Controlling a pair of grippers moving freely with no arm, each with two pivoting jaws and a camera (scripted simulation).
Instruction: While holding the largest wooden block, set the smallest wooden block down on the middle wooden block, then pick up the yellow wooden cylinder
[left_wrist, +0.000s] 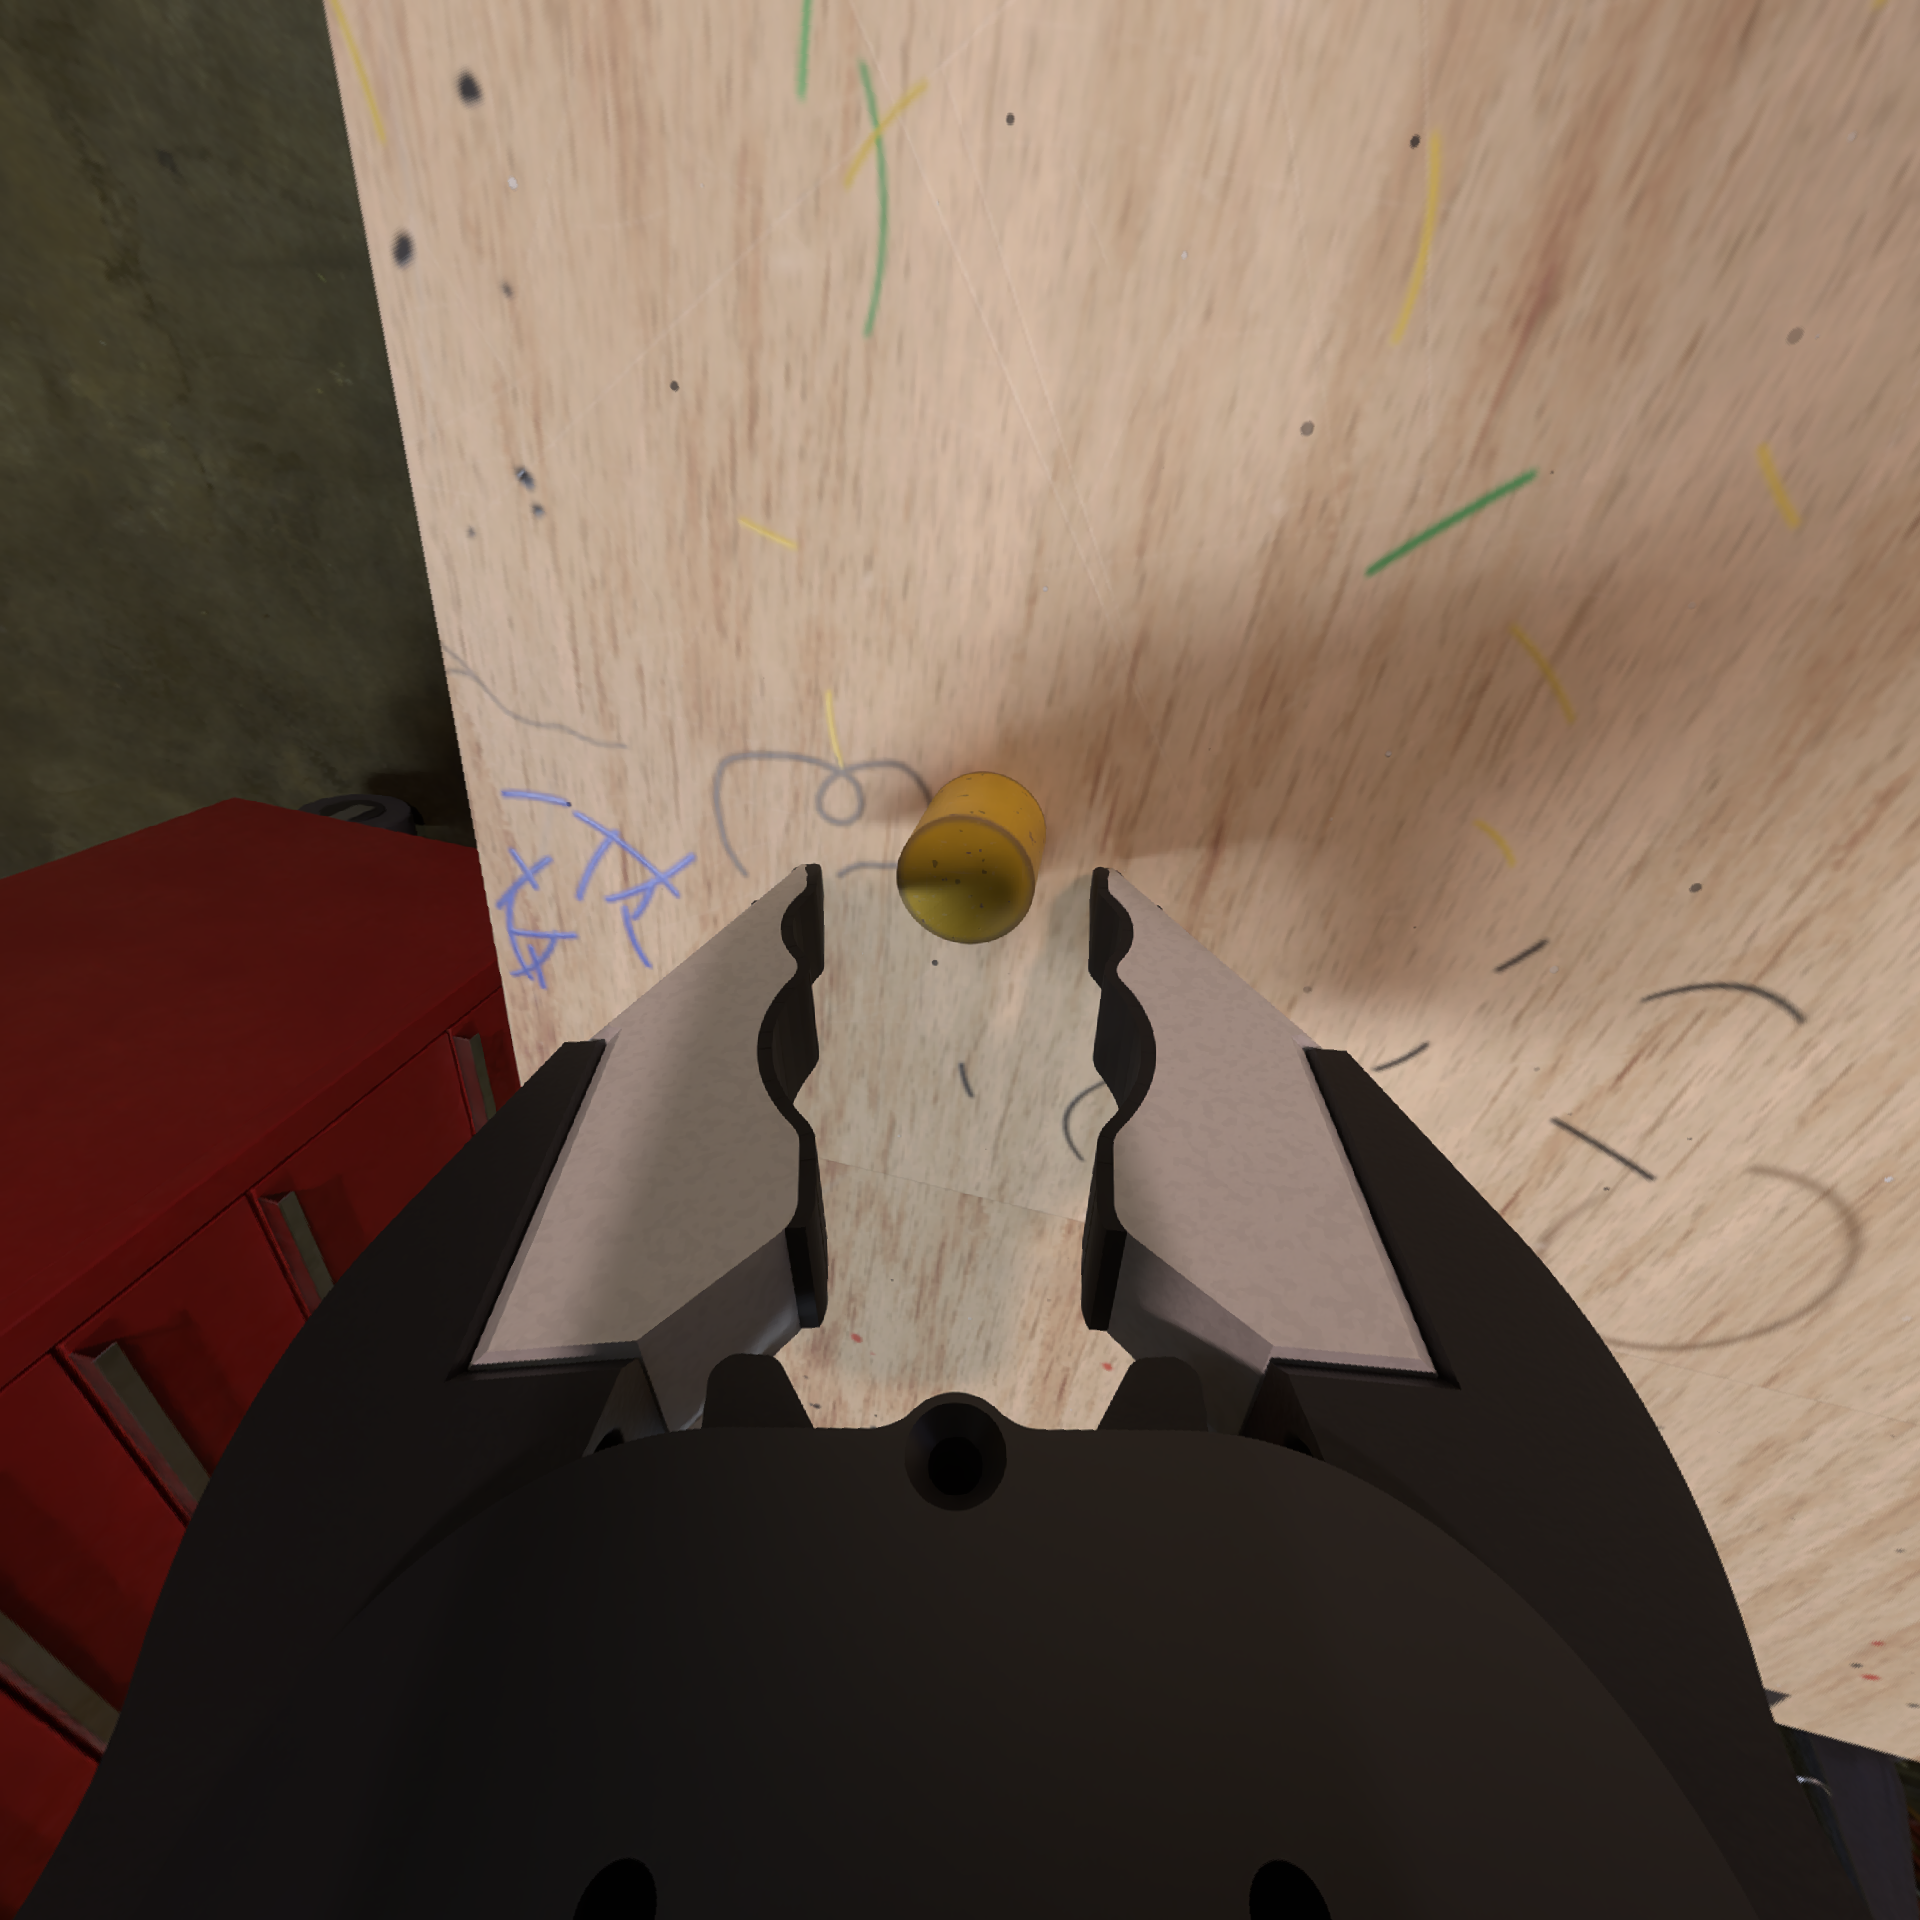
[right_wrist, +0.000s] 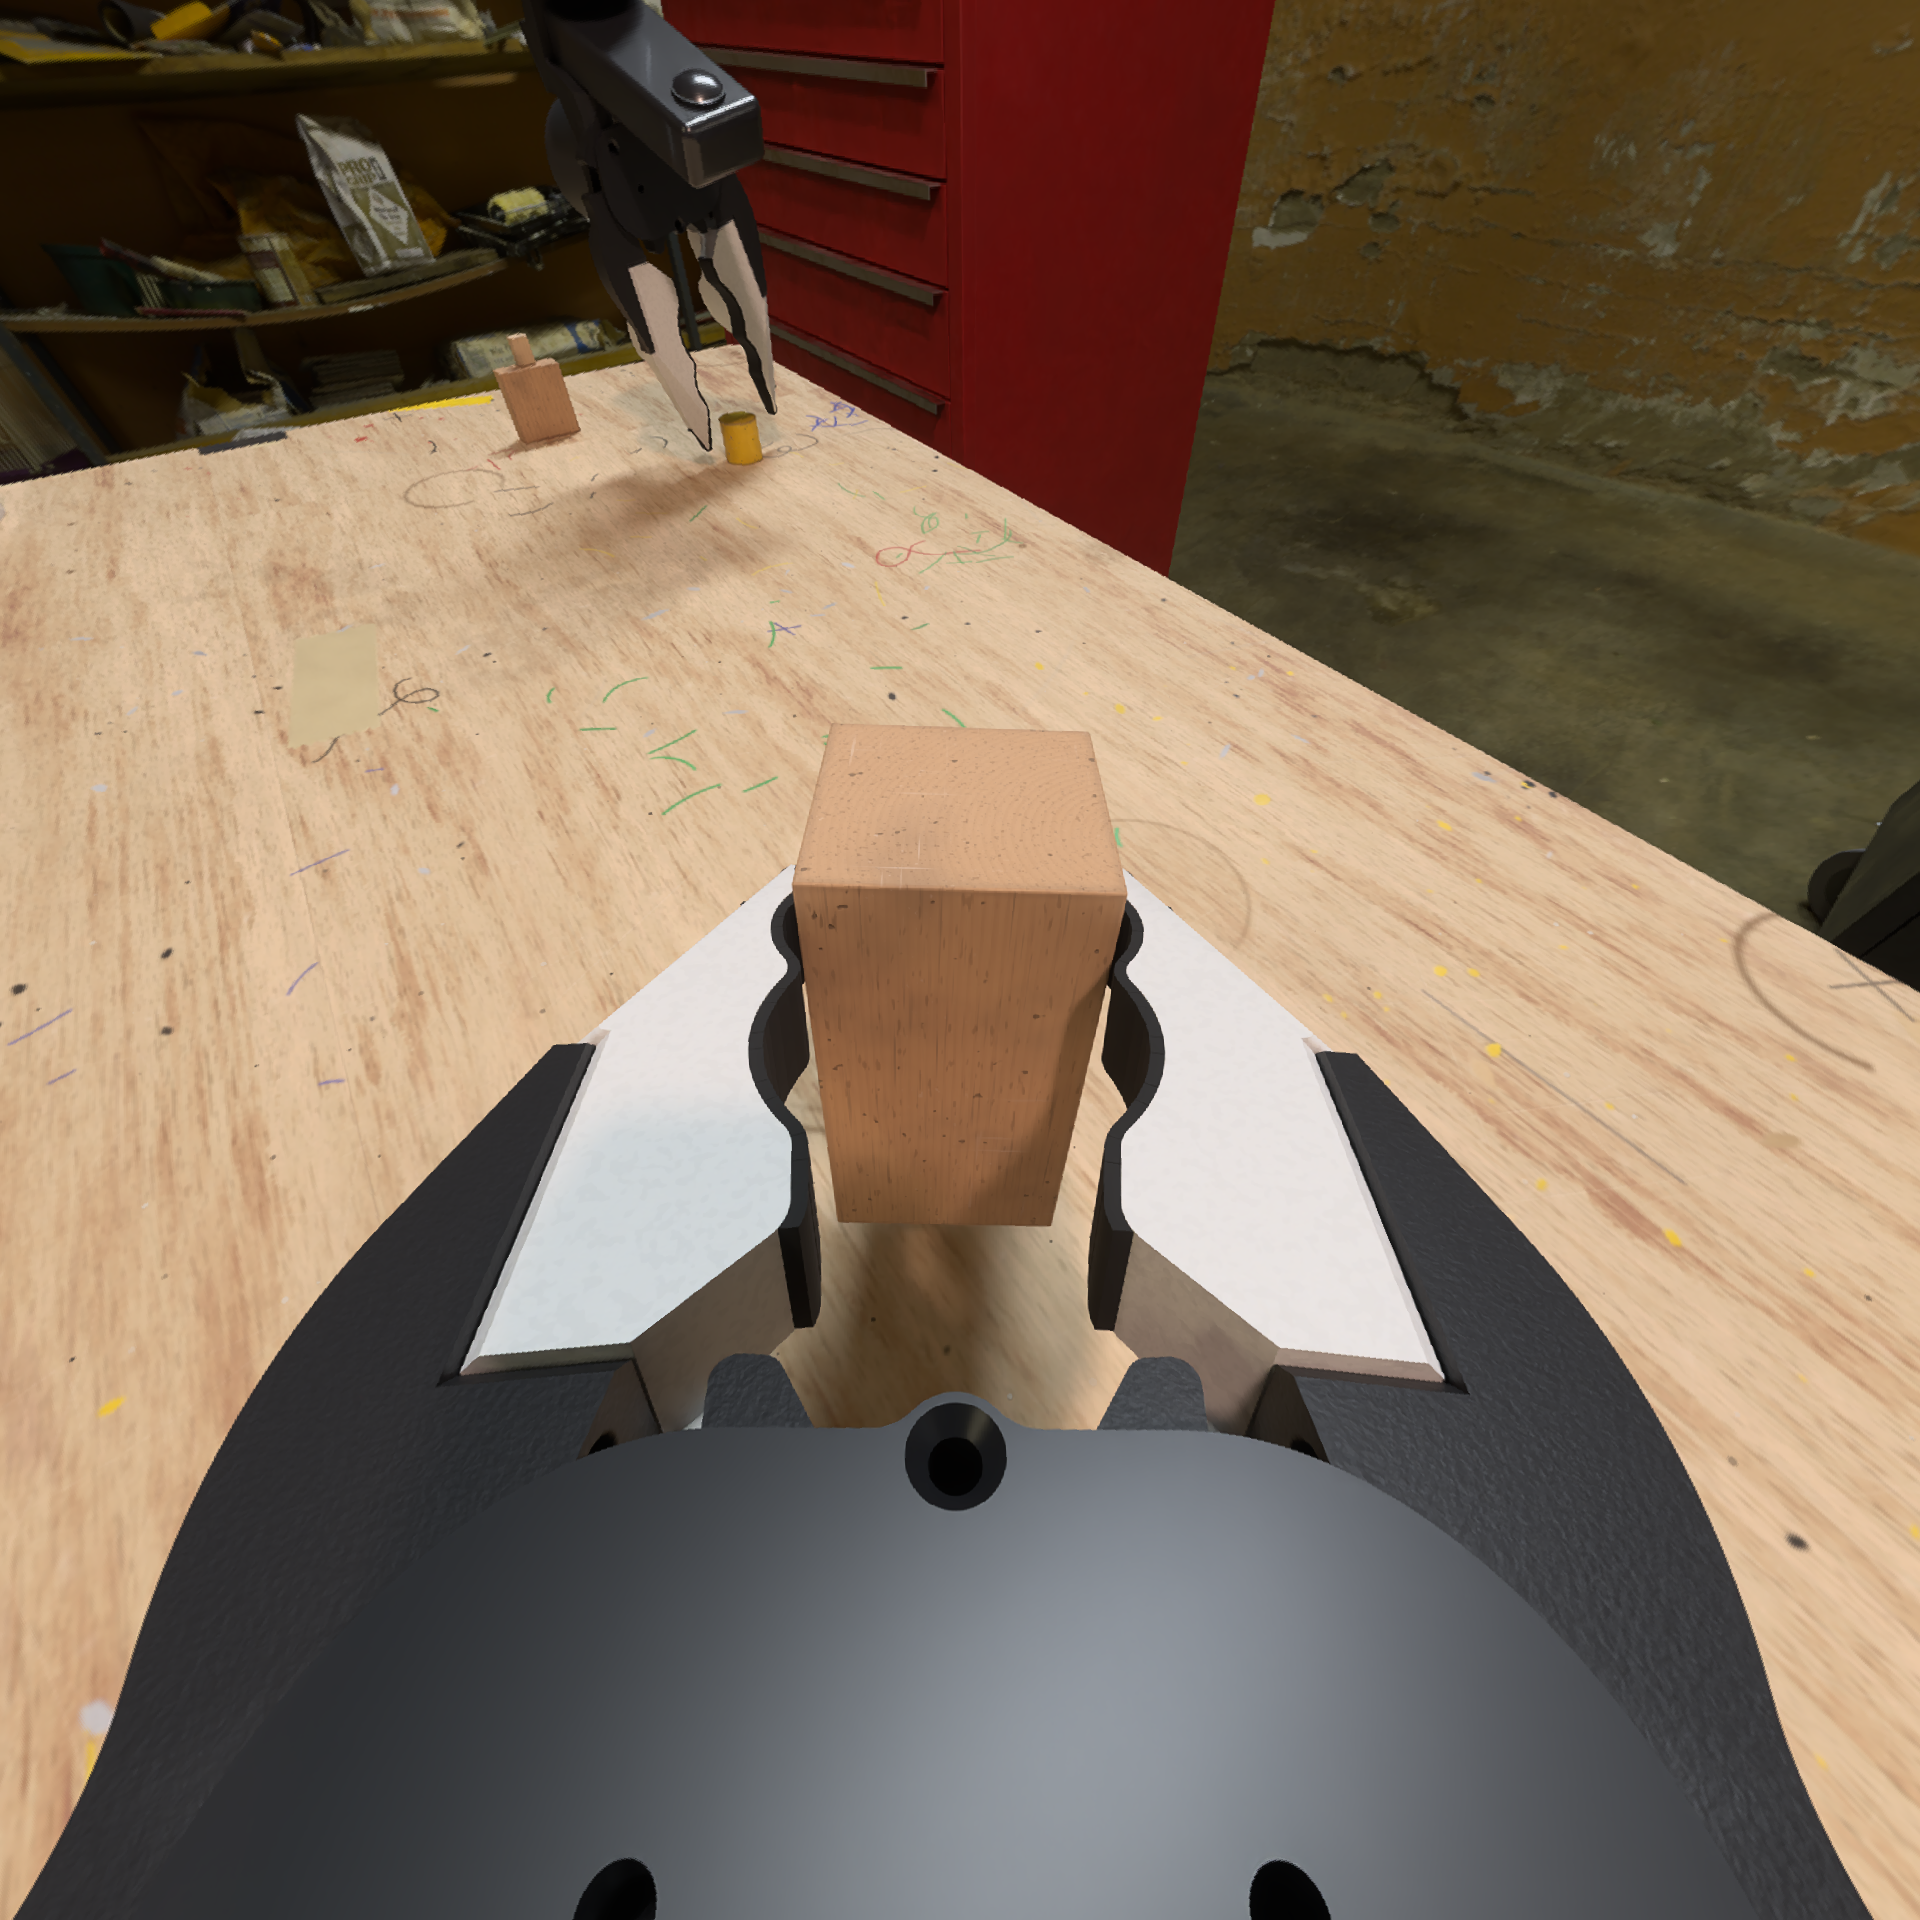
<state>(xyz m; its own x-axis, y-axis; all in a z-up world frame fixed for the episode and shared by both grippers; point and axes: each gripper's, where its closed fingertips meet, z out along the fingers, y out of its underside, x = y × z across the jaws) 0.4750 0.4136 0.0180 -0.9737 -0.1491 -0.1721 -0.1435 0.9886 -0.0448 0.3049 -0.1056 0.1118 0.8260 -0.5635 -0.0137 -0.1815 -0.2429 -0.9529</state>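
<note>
The yellow wooden cylinder (left_wrist: 968, 858) stands on the wooden table (left_wrist: 1247, 416), just past my left gripper's (left_wrist: 956, 888) fingertips and between them. The left gripper is open and empty, pointing down at it. In the right wrist view the cylinder (right_wrist: 740, 436) is far off with the left gripper (right_wrist: 736, 418) over it. My right gripper (right_wrist: 956, 914) is shut on the largest wooden block (right_wrist: 956, 966), held above the table. The smallest block (right_wrist: 521, 351) sits on top of the middle block (right_wrist: 538, 403) at the far left of the table.
A red drawer cabinet (left_wrist: 208, 1091) stands beside the table's edge; it also shows in the right wrist view (right_wrist: 987, 208). Shelves with clutter (right_wrist: 260, 208) lie behind the far end. A pale patch (right_wrist: 335, 681) marks the tabletop. The floor (right_wrist: 1558, 571) drops off to the right.
</note>
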